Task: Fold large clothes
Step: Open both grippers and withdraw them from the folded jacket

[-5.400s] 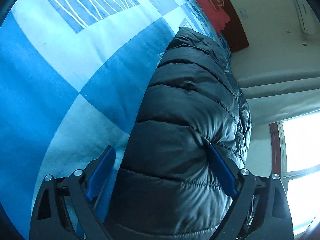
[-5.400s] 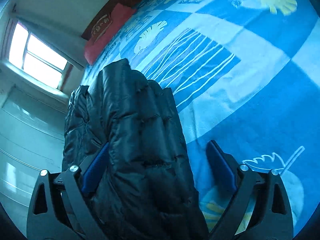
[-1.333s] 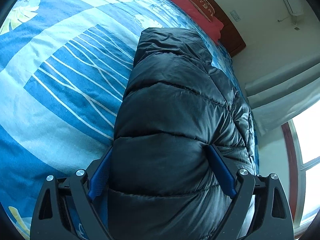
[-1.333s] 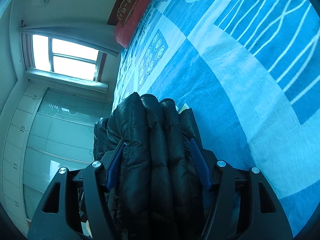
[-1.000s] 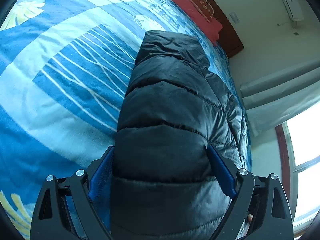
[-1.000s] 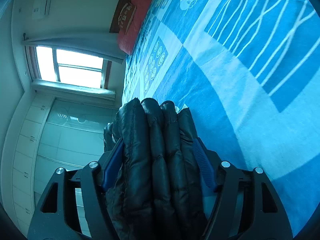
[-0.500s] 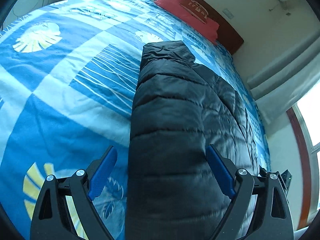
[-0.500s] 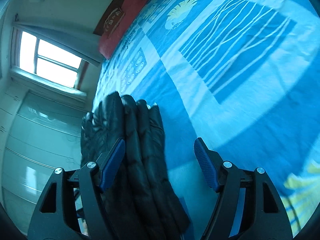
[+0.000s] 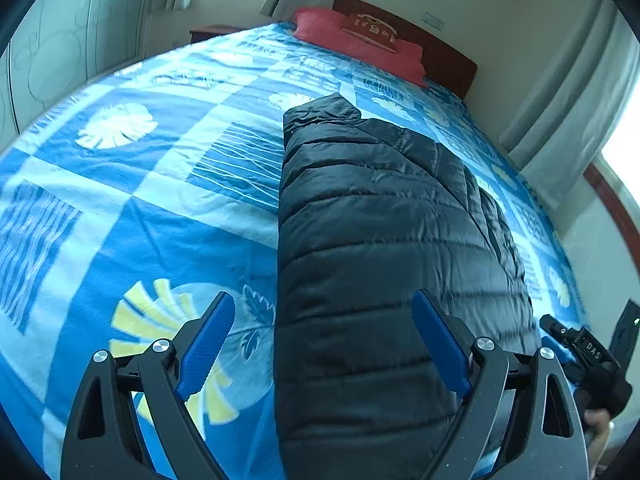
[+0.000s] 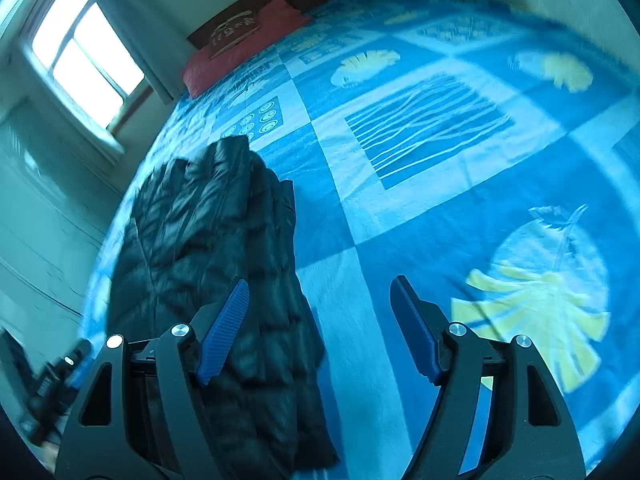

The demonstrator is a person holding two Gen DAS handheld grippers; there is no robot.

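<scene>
covering nearly everything in both views is a bed spread with a blue and white patchwork blanket printed with pale yellow leaf shapes and white wavy lines. at its far end a red pillow lies against a dark wooden headboard, with a bright window and pale curtains beyond.

on the blanket lies the black puffer jacket, folded into a long quilted bundle that runs lengthwise toward the pillow. in the right wrist view the same jacket sits toward the window side of the bed, its stacked layers showing along the near edge.

the left gripper hangs above the near end of the bundle with its jaws spread wide; the blue pads stand clear of the fabric, one over bare blanket, the other over the jacket's top, neither pressing on it. the right gripper also stands wide, its jaws having just been opening; one blue pad is over the jacket's edge, the other over bare blanket, and nothing is pinched between them.

at the lower right edge of the left wrist view a black device and part of a hand show.
</scene>
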